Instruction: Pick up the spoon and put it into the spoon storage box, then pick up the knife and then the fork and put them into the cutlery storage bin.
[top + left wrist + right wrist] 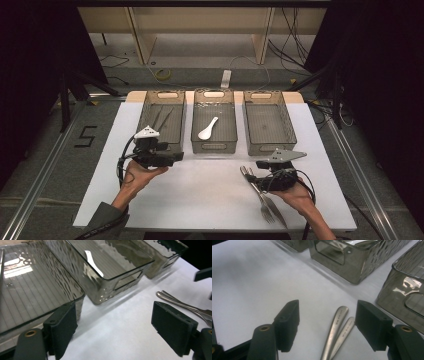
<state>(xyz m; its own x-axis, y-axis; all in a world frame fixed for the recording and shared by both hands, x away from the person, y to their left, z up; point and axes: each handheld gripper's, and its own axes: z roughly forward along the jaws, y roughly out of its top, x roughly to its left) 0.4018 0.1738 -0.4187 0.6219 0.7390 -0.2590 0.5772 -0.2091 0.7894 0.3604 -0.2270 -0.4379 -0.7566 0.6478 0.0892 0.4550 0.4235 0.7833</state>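
**Steel cutlery between open right jaws, nothing gripped**

Steel handles of two pieces of cutlery lie side by side on the white table, touching along their length, handle ends pointing toward the bins. High view: a fork among them, tines toward the person, under the right hand.

Right gripper: jaws spread wide, straddling both handle ends; pads clear of the metal on each side. Nothing held.

Left gripper: jaws wide apart over bare table, empty, just beside the near corner of the left bin. Cutlery handles show off to its right.

Three smoky translucent bins stand in a row at the table's far side. Middle bin holds a white spoon. Right bin looks bare. Left bin holds thin dark sticks, too small to identify.
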